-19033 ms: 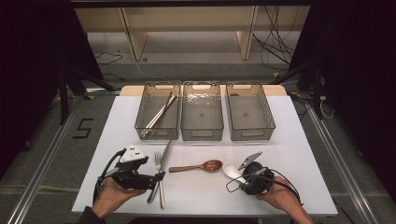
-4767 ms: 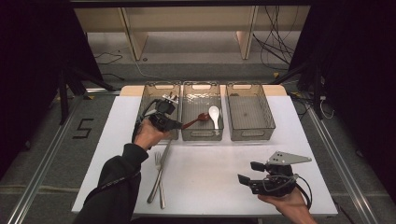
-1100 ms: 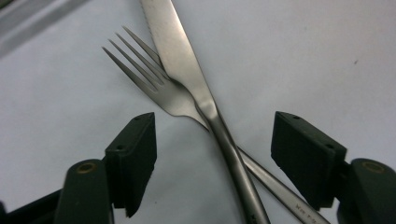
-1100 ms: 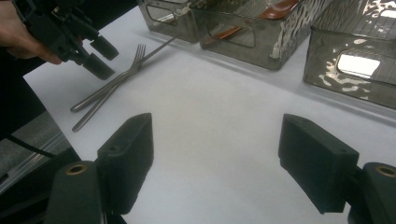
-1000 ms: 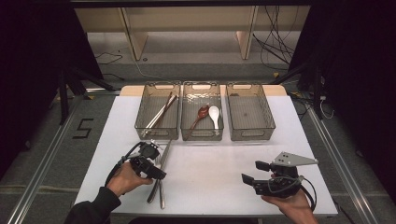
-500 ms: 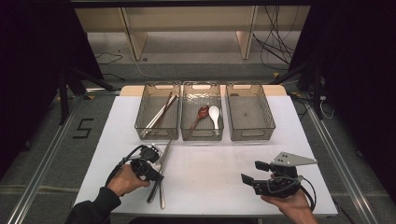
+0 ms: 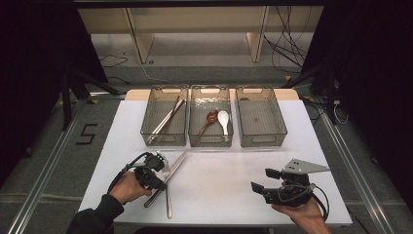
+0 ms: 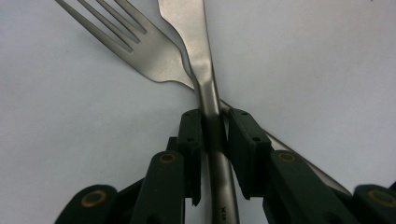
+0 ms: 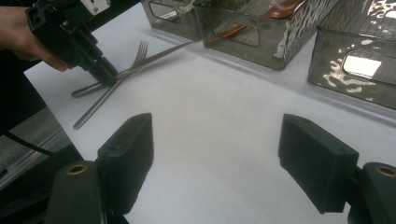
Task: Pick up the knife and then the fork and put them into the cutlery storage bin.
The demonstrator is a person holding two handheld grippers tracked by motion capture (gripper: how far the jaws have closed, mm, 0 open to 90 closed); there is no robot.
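A steel knife (image 7: 176, 164) and a steel fork (image 7: 167, 194) lie crossed on the white table (image 7: 229, 165) at the front left. My left gripper (image 7: 156, 183) is down at the crossing. In the left gripper view its jaws have just been closing, and the left gripper (image 8: 215, 135) now has its pads against both sides of the handle of the knife (image 8: 205, 70), with the fork (image 8: 140, 46) lying under it. My right gripper (image 7: 263, 180) rests at the front right, and the right gripper (image 9: 217, 144) is open with nothing between its jaws.
Three clear bins stand in a row at the back. The left bin (image 7: 146, 131) holds chopsticks (image 7: 165, 119). The middle bin (image 7: 211, 141) holds a brown spoon (image 7: 209, 118) and a white spoon (image 7: 223, 120). The right bin (image 7: 282, 129) is beside them.
My left gripper has come down a little toward the front onto the crossed knife and fork, and its jaws have closed around the knife handle. The right gripper has stayed put.
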